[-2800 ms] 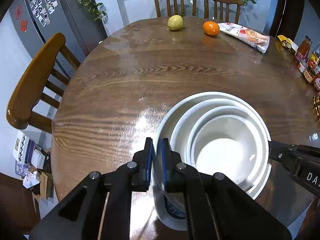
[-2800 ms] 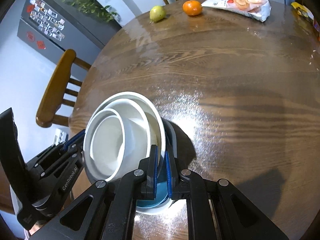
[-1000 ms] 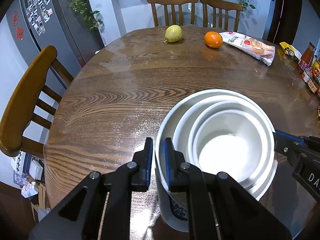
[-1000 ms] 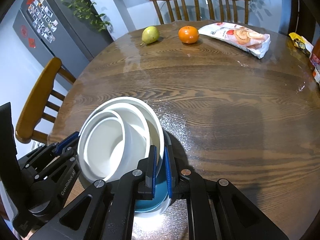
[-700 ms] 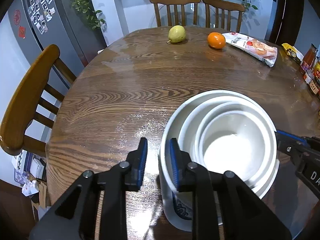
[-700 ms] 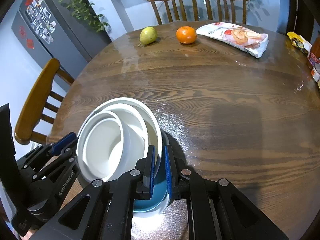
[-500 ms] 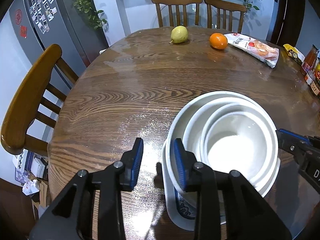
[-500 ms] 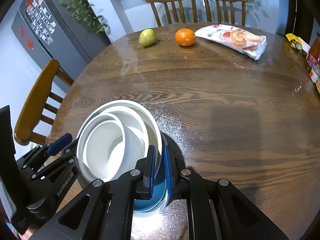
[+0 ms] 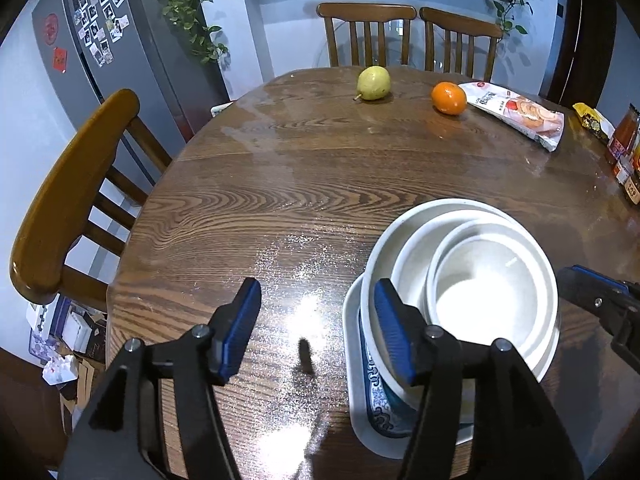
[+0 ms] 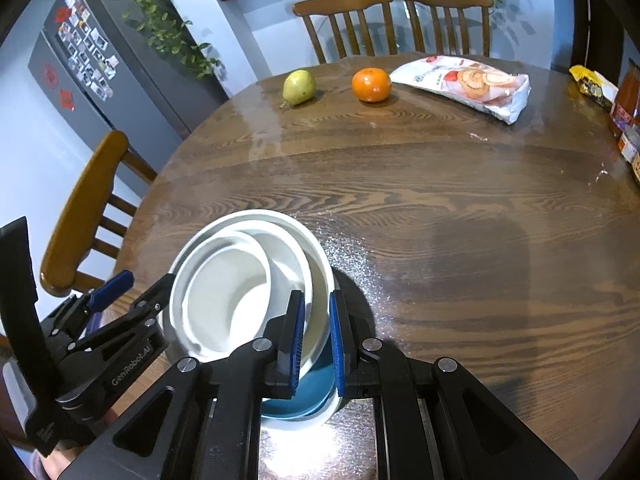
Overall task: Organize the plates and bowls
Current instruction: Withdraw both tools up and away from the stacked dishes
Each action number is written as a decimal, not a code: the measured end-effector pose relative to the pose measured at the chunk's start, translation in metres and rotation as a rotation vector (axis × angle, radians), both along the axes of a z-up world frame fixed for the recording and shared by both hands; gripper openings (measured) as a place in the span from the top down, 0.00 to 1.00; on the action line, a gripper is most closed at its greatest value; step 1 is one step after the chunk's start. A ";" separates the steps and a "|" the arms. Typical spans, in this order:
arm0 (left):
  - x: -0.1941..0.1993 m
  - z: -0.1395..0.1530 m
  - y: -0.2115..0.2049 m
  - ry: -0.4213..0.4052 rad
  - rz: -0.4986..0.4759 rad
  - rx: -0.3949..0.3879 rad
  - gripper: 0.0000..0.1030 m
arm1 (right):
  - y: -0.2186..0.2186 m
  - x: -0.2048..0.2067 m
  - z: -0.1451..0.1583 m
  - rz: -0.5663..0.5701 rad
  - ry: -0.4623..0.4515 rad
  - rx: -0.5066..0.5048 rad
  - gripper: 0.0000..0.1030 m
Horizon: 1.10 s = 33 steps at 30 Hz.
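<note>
Three white bowls (image 9: 492, 280) sit nested inside one another on a blue-patterned plate (image 9: 370, 396) at the near side of the round wooden table (image 9: 304, 184). My left gripper (image 9: 316, 334) is open and its jaws are opening. The outer bowl's left rim lies between them, with the left pad well clear over the table. My right gripper (image 10: 315, 338) is shut on the outer bowl's (image 10: 316, 264) right rim, above a teal dish (image 10: 308, 396). The left gripper (image 10: 136, 288) shows at the stack's far side in the right wrist view, and the right gripper (image 9: 592, 300) at the stack's right in the left wrist view.
A pear (image 9: 374, 82), an orange (image 9: 449, 97) and a snack bag (image 9: 516, 112) lie at the table's far side. Jars (image 9: 624, 148) stand at its right edge. Wooden chairs (image 9: 60, 208) surround the table, and a fridge (image 9: 112, 48) stands behind on the left.
My left gripper's jaws have spread apart and let go of the bowl's rim. The right gripper has stayed shut on the opposite rim. The stack has barely moved.
</note>
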<state>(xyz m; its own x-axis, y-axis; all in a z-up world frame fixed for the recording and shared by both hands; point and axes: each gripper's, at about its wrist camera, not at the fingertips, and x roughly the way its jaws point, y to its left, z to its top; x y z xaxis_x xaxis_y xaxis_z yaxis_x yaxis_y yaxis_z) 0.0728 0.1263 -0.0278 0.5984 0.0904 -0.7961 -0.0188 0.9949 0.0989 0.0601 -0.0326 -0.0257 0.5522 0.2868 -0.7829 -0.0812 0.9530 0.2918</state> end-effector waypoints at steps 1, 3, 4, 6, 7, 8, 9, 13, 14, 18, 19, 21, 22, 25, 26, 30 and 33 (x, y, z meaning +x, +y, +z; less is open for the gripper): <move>-0.001 0.001 0.001 -0.001 0.000 -0.004 0.41 | 0.000 -0.001 0.001 0.001 -0.007 0.000 0.89; -0.004 0.003 0.002 -0.011 0.002 -0.009 0.28 | 0.000 -0.004 0.003 0.001 -0.019 0.001 0.87; -0.006 0.005 0.003 -0.017 0.001 -0.013 0.27 | 0.000 -0.006 0.004 0.002 -0.025 0.001 0.85; -0.010 0.008 0.005 -0.028 -0.001 -0.023 0.26 | 0.000 -0.010 0.006 0.004 -0.037 0.002 0.74; -0.012 0.009 0.006 -0.032 -0.001 -0.028 0.26 | 0.000 -0.012 0.007 0.008 -0.042 0.000 0.70; -0.013 0.011 0.006 -0.035 -0.003 -0.033 0.24 | 0.000 -0.014 0.007 0.011 -0.046 0.001 0.63; -0.015 0.012 0.007 -0.037 -0.004 -0.036 0.22 | 0.000 -0.016 0.007 0.016 -0.052 0.002 0.59; -0.024 0.017 0.008 -0.049 -0.014 -0.044 0.17 | 0.005 -0.025 0.011 0.054 -0.084 -0.012 0.55; -0.026 0.019 0.008 -0.054 -0.018 -0.046 0.15 | 0.006 -0.027 0.012 0.062 -0.091 -0.016 0.50; -0.034 0.025 0.008 -0.071 -0.031 -0.045 0.09 | 0.011 -0.041 0.017 0.105 -0.141 -0.043 0.43; -0.036 0.026 0.007 -0.075 -0.035 -0.046 0.09 | 0.013 -0.044 0.018 0.112 -0.150 -0.053 0.43; -0.041 0.029 0.007 -0.083 -0.039 -0.046 0.07 | 0.014 -0.049 0.019 0.124 -0.162 -0.064 0.43; -0.042 0.030 0.007 -0.085 -0.039 -0.046 0.05 | 0.015 -0.051 0.019 0.129 -0.166 -0.071 0.43; -0.048 0.034 0.008 -0.094 -0.043 -0.047 0.01 | 0.018 -0.057 0.020 0.140 -0.178 -0.086 0.43; -0.050 0.036 0.007 -0.097 -0.045 -0.050 0.01 | 0.019 -0.059 0.021 0.145 -0.182 -0.093 0.43; -0.057 0.040 0.007 -0.097 -0.048 -0.059 0.01 | 0.022 -0.065 0.020 0.149 -0.184 -0.104 0.43; -0.062 0.041 0.007 -0.092 -0.046 -0.061 0.01 | 0.023 -0.068 0.018 0.149 -0.179 -0.113 0.43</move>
